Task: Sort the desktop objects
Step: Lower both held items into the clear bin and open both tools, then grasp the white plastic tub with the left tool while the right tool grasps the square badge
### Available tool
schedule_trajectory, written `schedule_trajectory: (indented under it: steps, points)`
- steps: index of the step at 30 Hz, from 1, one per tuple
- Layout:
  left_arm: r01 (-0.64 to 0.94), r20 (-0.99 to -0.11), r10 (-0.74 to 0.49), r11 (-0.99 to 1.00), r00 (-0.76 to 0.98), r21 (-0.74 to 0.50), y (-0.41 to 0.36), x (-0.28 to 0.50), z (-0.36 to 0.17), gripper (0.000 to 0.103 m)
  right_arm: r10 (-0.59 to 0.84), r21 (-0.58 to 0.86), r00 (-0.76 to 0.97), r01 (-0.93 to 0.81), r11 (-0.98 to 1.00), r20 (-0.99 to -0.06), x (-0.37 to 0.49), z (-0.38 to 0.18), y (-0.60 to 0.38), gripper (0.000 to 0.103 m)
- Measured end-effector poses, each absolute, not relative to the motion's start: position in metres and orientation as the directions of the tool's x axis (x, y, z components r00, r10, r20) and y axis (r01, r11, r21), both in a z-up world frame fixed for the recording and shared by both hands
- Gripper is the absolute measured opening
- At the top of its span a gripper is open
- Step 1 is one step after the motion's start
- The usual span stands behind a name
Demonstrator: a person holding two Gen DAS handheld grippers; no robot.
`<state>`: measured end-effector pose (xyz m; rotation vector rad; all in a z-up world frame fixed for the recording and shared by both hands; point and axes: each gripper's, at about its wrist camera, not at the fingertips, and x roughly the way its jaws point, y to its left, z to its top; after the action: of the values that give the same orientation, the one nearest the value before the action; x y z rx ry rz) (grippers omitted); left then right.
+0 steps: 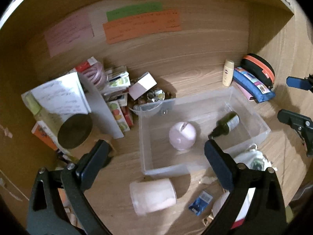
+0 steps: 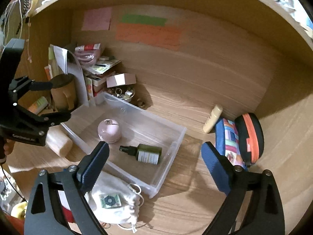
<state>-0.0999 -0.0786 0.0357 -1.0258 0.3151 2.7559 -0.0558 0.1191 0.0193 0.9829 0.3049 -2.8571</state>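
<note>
Left wrist view: left hand-held gripper (image 1: 156, 152) gapes wide, empty, low in frame.
Bin (image 1: 148, 168): clear, centre of frame on the desk (image 1: 195, 72); holds a pink ball (image 1: 182, 136) and a green bottle (image 1: 228, 124) lying flat, apart.
Cup (image 1: 153, 195): tipped over, below the bin.

Right wrist view: right hand-held gripper (image 2: 156, 156) wide apart, nothing held.
Bottle: lower centre, inside the bin.
Pouch (image 2: 115, 201): white, lower left, beside the bin.

Home desk (image 1: 185, 74), sticky notes (image 1: 140, 26)
</note>
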Motion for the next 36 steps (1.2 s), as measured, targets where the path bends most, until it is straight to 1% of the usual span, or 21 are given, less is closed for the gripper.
schedule_trajectory:
  steps: [6,12,20,24,26,27,29,31,32,33,34,36]
  points:
    - [-0.234,-0.647,0.118,-0.968,-0.753,0.096,-0.095,-0.078,0.029,0.102,-0.015,-0.133,-0.796,0.12,-0.984,-0.605,-0.035,0.009,0.123,0.095]
    - [-0.225,-0.686,0.12,-0.972,-0.718,0.066,-0.103,-0.066,0.004,0.102,-0.006,-0.123,-0.774,0.107,-0.987,-0.633,-0.022,-0.013,0.122,0.095]
    - [-0.205,-0.749,0.14,-0.979,-0.648,-0.005,-0.109,-0.068,-0.038,0.102,-0.07,-0.017,-0.714,0.115,-0.993,-0.697,-0.019,-0.044,0.126,0.095]
    - [-0.174,-0.763,0.141,-0.984,-0.63,-0.038,-0.112,-0.074,-0.054,0.102,-0.148,0.047,-0.711,0.161,-0.986,-0.688,-0.016,-0.054,0.123,0.095]
    - [-0.163,-0.77,0.151,-0.985,-0.62,-0.061,-0.115,-0.077,-0.059,0.102,-0.18,0.063,-0.704,0.188,-0.98,-0.687,-0.015,-0.059,0.119,0.093]
    - [-0.155,-0.771,0.155,-0.985,-0.618,-0.073,-0.116,-0.078,-0.062,0.102,-0.186,0.064,-0.703,0.195,-0.979,-0.687,-0.016,-0.061,0.117,0.091]
    - [-0.145,-0.769,0.156,-0.986,-0.62,-0.083,-0.117,-0.079,-0.065,0.102,-0.2,0.07,-0.69,0.212,-0.975,-0.696,-0.019,-0.065,0.115,0.082]
    - [-0.132,-0.764,0.145,-0.988,-0.628,-0.079,-0.118,-0.081,-0.067,0.102,-0.227,0.097,-0.666,0.226,-0.969,-0.711,-0.024,-0.07,0.115,0.068]
    - [-0.128,-0.761,0.141,-0.989,-0.633,-0.077,-0.118,-0.081,-0.067,0.102,-0.232,0.104,-0.659,0.228,-0.968,-0.715,-0.027,-0.072,0.116,0.065]
    - [-0.124,-0.757,0.137,-0.99,-0.64,-0.074,-0.118,-0.081,-0.067,0.102,-0.234,0.105,-0.654,0.231,-0.967,-0.72,-0.028,-0.074,0.116,0.06]
    - [-0.12,-0.754,0.133,-0.99,-0.643,-0.072,-0.118,-0.081,-0.067,0.102,-0.237,0.106,-0.649,0.234,-0.966,-0.723,-0.03,-0.076,0.116,0.056]
    - [-0.116,-0.749,0.129,-0.991,-0.65,-0.07,-0.118,-0.082,-0.068,0.102,-0.234,0.101,-0.648,0.237,-0.966,-0.725,-0.031,-0.078,0.115,0.054]
